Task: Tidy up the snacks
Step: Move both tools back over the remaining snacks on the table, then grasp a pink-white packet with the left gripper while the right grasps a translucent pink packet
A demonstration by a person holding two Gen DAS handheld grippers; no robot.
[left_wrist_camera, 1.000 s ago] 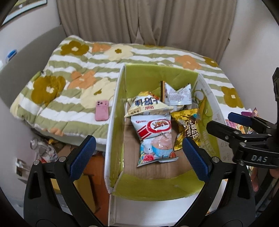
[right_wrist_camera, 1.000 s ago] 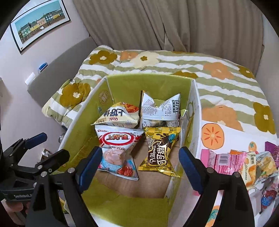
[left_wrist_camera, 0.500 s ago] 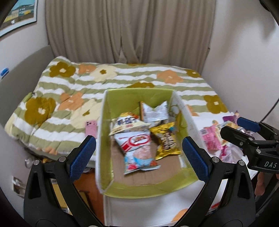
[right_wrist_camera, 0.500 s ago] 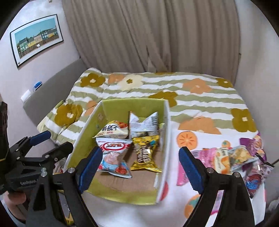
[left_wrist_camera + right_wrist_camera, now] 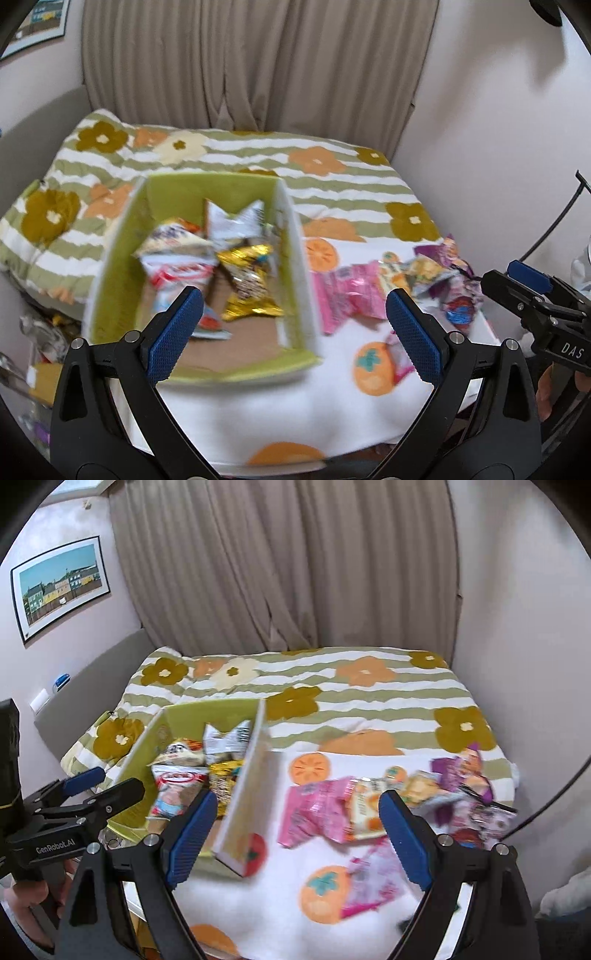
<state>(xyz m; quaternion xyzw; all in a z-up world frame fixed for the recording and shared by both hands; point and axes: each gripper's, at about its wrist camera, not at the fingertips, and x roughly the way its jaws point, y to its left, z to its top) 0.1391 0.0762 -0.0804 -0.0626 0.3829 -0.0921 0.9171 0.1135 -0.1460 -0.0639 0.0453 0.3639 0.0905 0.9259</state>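
**Both grippers empty, loose snacks waiting beside the box**

From the left wrist we look down past our left gripper (image 5: 293, 325), its blue pads spread wide with nothing between them. Behind them sits the green-lined box (image 5: 295, 236) on the white cloth with orange fruit prints (image 5: 258, 417). Inside it lie a gold packet (image 5: 247, 284), a silver packet (image 5: 236, 225) and a red-and-white bag (image 5: 177, 269), all blurred. To the right of the box, on the cloth, the loose snack pile (image 5: 417, 280) starts with a pink packet (image 5: 347, 295) just beside the box wall. Our right gripper (image 5: 517, 284) shows at the far right edge, apart from the pile.

From the right wrist, our right gripper (image 5: 295, 830) also stands wide and empty. The pink packet (image 5: 317, 812) lies between and beyond its pads, with a yellow-orange packet (image 5: 365, 808) overlapping its right edge and purple wrappers (image 5: 461, 771) farther right. Another pink wrapper (image 5: 365, 882) lies nearer us on the cloth.

We judge the step in hand to be reaching for the next loose snack. To do it well we would bring the right gripper down over the pink packet, pinch one packet only near an edge or seam, and lift clear of its neighbours before crossing the box wall (image 5: 247, 786). Crinkly film slips, so we should close firmly.
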